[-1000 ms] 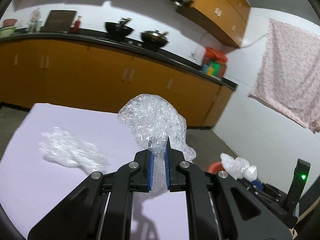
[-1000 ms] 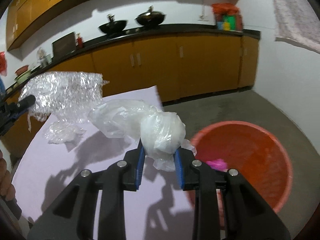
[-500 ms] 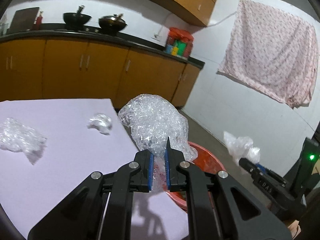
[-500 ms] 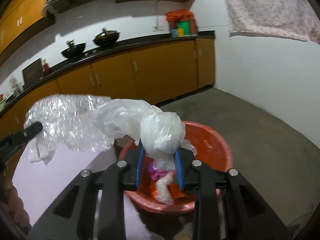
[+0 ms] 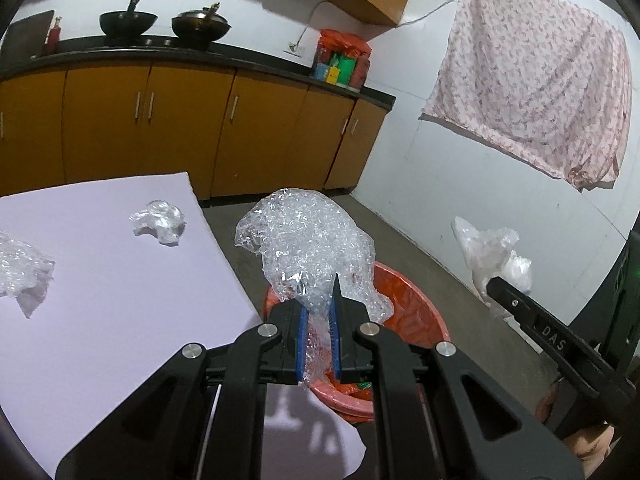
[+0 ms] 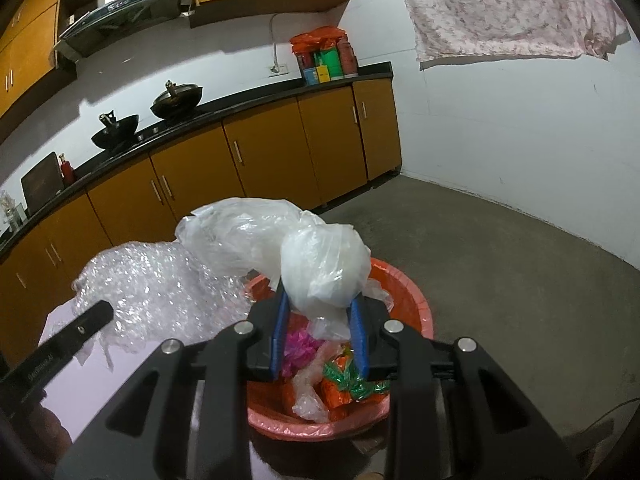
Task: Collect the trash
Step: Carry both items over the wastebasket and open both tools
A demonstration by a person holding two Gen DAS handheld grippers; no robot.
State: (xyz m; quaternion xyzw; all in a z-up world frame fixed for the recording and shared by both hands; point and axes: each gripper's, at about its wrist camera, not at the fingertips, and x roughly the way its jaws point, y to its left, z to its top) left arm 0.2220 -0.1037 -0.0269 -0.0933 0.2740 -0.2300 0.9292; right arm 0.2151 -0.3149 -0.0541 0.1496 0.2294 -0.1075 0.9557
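The left tool (image 5: 320, 300) is clenched on crumpled bubble wrap (image 5: 308, 240) above the red basin (image 5: 416, 316); the right tool (image 6: 320, 312) grips a white plastic bag (image 6: 320, 272) over it. Only the left view shows two wrap scraps (image 5: 158, 222) at 10 o'clock on the table (image 5: 120, 300); only the right view shows wrappers (image 6: 344, 384) inside

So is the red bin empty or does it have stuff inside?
Not empty: the red bin holds colourful wrappers and a plastic bag.
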